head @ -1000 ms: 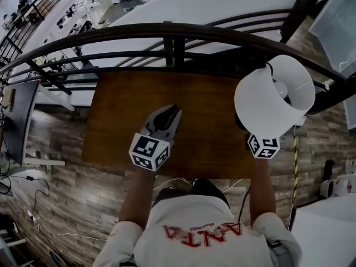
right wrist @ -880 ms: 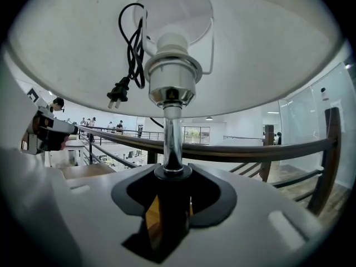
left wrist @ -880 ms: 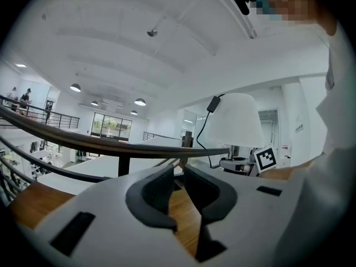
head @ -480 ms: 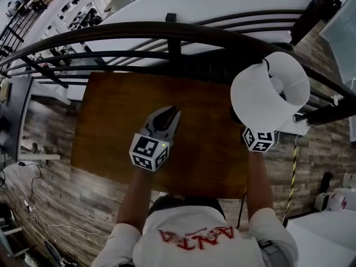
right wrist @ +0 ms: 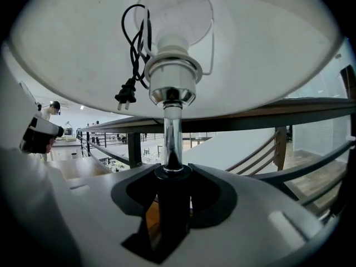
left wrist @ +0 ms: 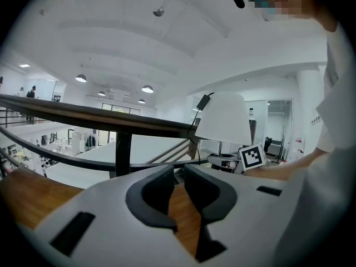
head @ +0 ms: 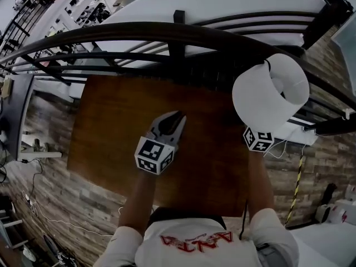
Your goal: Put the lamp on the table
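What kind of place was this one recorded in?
Probably a mezzanine overlooking a large open workspace: a dark railing runs behind the wooden table, desks show on a lower floor beyond it, and round ceiling lights hang overhead.

In the head view the white drum-shaded lamp (head: 271, 96) shows only its shade, which covers its stem, its base and the jaws of the right gripper (right wrist: 172, 177). Only that gripper's marker cube (head: 258, 139) shows. The person's white shirt (head: 194, 241) hides the near edge of the brown wooden table (head: 111, 121). In the right gripper view the shade runs past the picture's edge.
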`<state>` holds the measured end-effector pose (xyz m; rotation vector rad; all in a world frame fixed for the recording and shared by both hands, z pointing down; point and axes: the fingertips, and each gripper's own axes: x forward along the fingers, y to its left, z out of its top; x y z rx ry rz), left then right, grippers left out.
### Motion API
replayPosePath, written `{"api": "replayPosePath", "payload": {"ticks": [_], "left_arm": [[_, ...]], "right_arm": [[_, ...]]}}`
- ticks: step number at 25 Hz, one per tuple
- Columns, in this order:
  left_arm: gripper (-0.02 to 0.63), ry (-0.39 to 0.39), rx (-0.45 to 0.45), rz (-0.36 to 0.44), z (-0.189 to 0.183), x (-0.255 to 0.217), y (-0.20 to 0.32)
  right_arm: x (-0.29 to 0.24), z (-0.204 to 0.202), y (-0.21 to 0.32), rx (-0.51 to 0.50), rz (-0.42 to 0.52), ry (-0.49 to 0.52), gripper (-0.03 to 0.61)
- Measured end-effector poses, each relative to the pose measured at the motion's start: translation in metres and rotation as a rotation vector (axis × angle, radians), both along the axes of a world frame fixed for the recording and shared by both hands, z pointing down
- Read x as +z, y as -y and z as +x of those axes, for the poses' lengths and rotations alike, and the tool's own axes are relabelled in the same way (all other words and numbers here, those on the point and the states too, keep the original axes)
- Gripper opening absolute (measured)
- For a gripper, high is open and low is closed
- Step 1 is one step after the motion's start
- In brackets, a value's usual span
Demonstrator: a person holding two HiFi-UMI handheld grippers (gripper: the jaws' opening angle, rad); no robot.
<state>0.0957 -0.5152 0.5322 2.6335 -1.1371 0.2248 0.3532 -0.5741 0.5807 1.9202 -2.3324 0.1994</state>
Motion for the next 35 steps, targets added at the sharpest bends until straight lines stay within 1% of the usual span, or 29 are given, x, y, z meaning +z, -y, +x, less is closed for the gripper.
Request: {"api": "replayPosePath", "payload": {"ticks": [7, 16, 27, 31, 35], "left_arm": [[0.062, 0.013, 0.013, -0.023, 0.008, 0.031, 0.007], [0.063, 0.027, -0.019, -0.070, 0.004, 0.070, 0.013], [0.063, 0.026, -0.020, -0.059, 0.001, 0.069, 0.009], [0.063, 0.007, -0.029, -0.040, -0.004, 0.058, 0.004], [0.061, -0.004, -0.017, -0.024, -0.002, 0.051, 0.001]], "right_arm": [[0.030, -0.002, 0.018, -0.010, -0.005, -0.008, 0.144], [0.038, -0.008, 0.015, -0.033, 0.016, -0.012, 0.144], [0.044, -0.010, 0.015, -0.050, 0.022, -0.015, 0.144], [0.039, -0.015, 0.013, -0.053, 0.031, -0.014, 0.146], [0.038, -0.016, 0.014, -0.050, 0.037, -0.013, 0.146]]}}
